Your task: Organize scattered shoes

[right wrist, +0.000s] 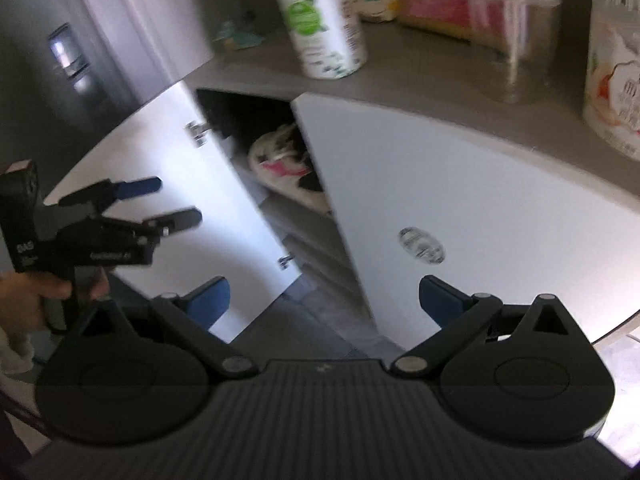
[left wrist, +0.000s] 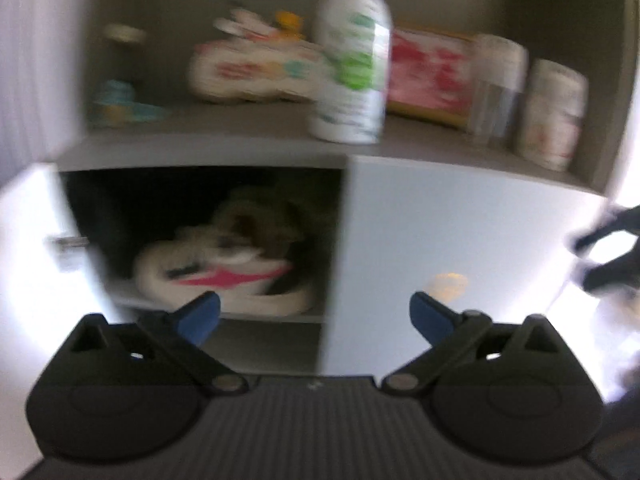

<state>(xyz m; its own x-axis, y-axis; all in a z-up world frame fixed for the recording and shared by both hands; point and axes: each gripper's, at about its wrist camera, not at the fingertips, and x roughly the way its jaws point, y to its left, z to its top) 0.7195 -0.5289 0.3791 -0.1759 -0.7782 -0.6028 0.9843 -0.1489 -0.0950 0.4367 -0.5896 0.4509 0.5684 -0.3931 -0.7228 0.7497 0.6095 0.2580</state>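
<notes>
Left gripper point(left wrist: 315, 314): jaws wide apart, holding nothing, facing the open cupboard.
Right gripper point(right wrist: 324, 300): also spread wide and empty, near the closed door point(right wrist: 460, 200).
Shoes point(left wrist: 224, 272): white with pink, on the cupboard shelf behind the open door point(right wrist: 176, 184).
Judged step: close the cupboard.
Advice: push the open door's outer face flat and slowly, keeping the fingers clear of the hinges point(right wrist: 197, 132).
</notes>
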